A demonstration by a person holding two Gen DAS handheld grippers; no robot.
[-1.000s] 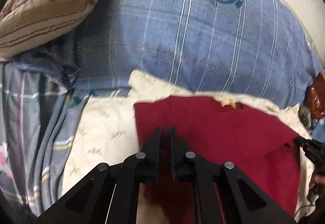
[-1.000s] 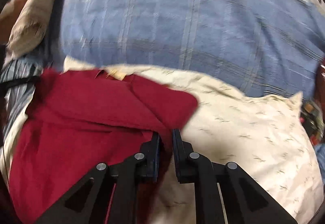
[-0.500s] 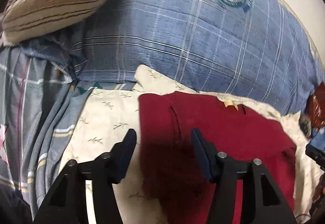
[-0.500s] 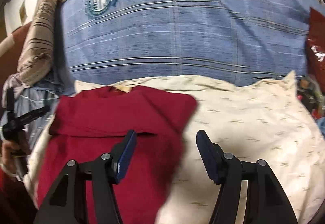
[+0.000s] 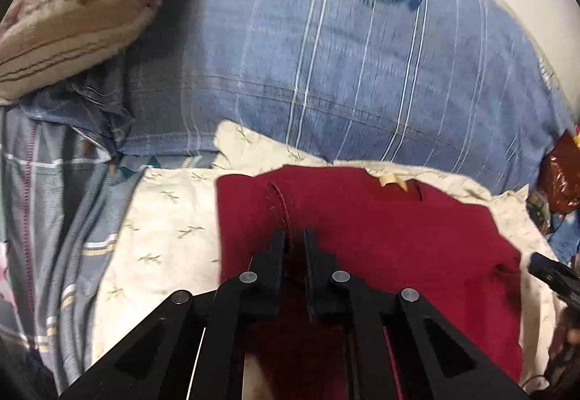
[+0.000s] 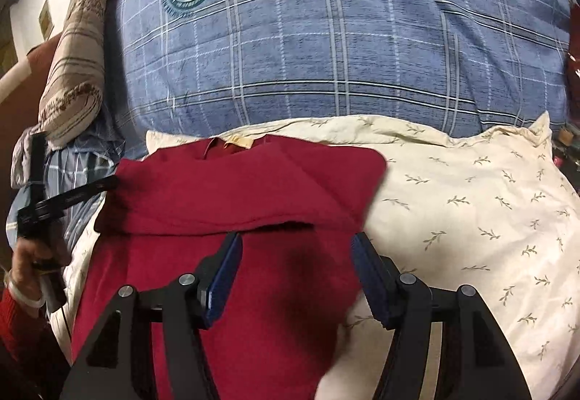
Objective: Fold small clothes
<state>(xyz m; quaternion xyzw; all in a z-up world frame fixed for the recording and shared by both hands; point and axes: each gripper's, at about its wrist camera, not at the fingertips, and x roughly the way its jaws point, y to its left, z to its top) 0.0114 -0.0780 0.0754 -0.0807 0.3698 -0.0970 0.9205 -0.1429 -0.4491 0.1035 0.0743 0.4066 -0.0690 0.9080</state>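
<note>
The red shirt (image 6: 253, 204), partly folded, is spread on the cream leaf-print pillow (image 6: 471, 197). Its fabric is pinched by the left tool (image 5: 294, 236); the right tool (image 6: 295, 247) is held spread above it.

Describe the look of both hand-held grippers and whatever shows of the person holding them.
The left hand-held gripper and right hand-held gripper are matte black, with angular triangular cut-out linkages and round silver pivot pins. The right one's fingers carry dark blue pads. In the right wrist view, the person's hand shows a red knit sleeve and a thin dark cable.
</note>
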